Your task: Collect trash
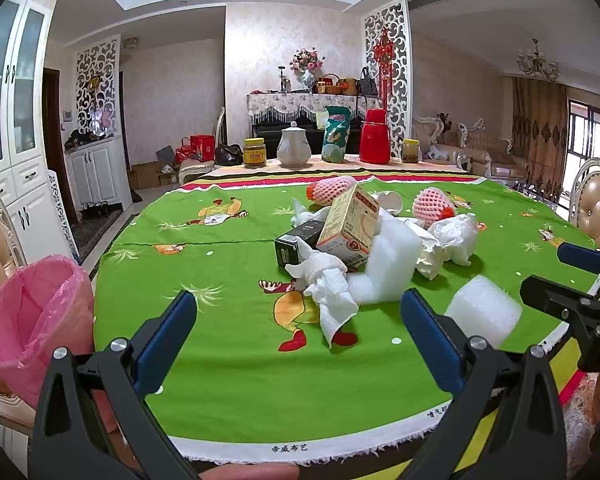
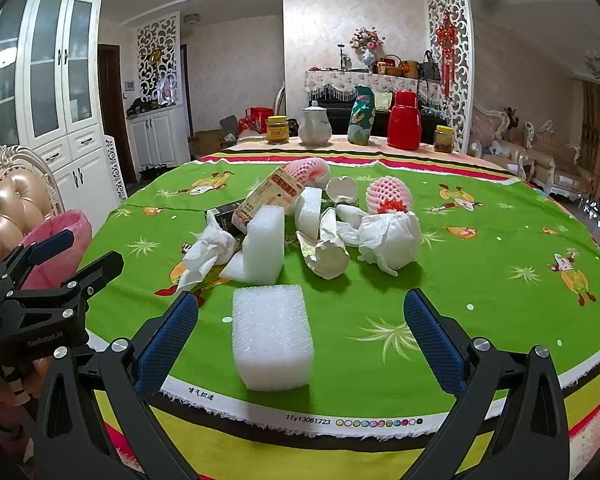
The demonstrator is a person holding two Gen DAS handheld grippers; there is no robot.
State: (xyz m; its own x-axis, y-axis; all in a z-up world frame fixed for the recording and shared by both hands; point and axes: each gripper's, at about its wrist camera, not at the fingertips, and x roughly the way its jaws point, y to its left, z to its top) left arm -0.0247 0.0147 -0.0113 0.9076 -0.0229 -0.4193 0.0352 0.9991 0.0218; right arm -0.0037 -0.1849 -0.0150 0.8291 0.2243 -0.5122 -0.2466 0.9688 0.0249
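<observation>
A heap of trash lies mid-table on the green cloth: a crumpled tissue (image 1: 328, 284), white foam blocks (image 1: 388, 268), a yellow carton (image 1: 350, 224), a black box (image 1: 294, 242), crumpled paper (image 1: 452, 240) and pink foam fruit nets (image 1: 434, 204). A loose white foam block (image 2: 272, 336) lies near the front edge, between my right gripper's fingers. My left gripper (image 1: 300, 316) is open and empty, just short of the tissue. My right gripper (image 2: 300, 320) is open and empty. A bin with a pink bag (image 1: 32, 320) stands left of the table.
Jars, a white teapot (image 1: 294, 146), a green bag and a red flask (image 1: 375, 136) stand at the table's far edge. Padded chairs (image 1: 598, 204) flank the table. White cabinets line the left wall.
</observation>
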